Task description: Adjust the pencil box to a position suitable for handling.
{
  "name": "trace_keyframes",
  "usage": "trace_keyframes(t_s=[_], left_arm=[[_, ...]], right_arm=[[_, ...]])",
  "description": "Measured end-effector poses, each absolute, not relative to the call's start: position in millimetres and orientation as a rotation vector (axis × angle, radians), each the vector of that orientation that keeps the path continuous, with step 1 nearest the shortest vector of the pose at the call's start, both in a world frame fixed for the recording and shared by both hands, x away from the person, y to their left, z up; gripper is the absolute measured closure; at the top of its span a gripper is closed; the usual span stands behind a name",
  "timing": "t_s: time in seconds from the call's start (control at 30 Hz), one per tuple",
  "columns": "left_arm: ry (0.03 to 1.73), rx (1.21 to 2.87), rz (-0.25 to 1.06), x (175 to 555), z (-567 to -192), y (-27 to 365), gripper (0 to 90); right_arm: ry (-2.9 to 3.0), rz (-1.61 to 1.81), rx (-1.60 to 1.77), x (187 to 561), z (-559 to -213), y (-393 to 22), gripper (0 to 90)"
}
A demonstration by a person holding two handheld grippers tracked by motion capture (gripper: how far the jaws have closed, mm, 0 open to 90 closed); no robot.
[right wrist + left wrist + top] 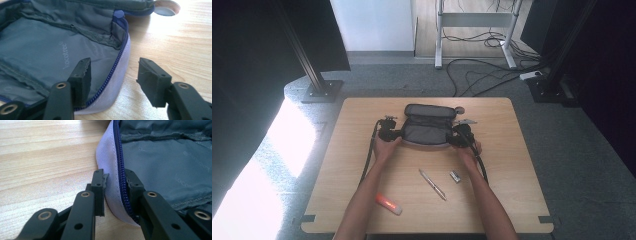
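An open pencil case [427, 125] with a grey lining, a pale lilac outer wall and a blue zipper lies flat at the middle of the wooden table [362, 165]. My left gripper [396, 134] is at the case's left end. In the left gripper view, the left gripper [116, 180] is shut on the rim of the case [162, 160], one jaw outside on the lilac wall and one inside against the zipper. My right gripper [452, 137] is at the right end. In the right gripper view, the right gripper [116, 68] is open and straddles the rim of the case [50, 45] without pressing on it.
Nearer the person lie a silver pen [432, 184], a small grey eraser-like block [455, 175] and an orange-and-white tube [388, 204]. A round white disc [166, 7] sits in the table just beyond the case. Cables trail from both grippers along the forearms.
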State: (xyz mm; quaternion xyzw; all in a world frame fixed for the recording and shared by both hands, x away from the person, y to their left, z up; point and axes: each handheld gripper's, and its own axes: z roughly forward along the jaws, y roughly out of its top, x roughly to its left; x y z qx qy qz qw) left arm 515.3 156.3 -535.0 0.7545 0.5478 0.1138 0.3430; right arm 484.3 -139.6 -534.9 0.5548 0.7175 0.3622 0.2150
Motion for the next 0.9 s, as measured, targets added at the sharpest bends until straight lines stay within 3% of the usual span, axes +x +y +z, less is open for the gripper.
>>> trace_keyframes(t_s=[0.53, 0.9], left_arm=[[1.417, 1.968, 0.285, 518.8, -535.5, 152.6, 66.3], [1.421, 1.96, 0.282, 520.2, -535.6, 150.5, 62.2]], right_arm=[[2.004, 0.947, 1.535, 487.2, -540.7, -135.2, 75.6], [1.998, 0.909, 1.507, 486.5, -539.7, -133.1, 83.7]])
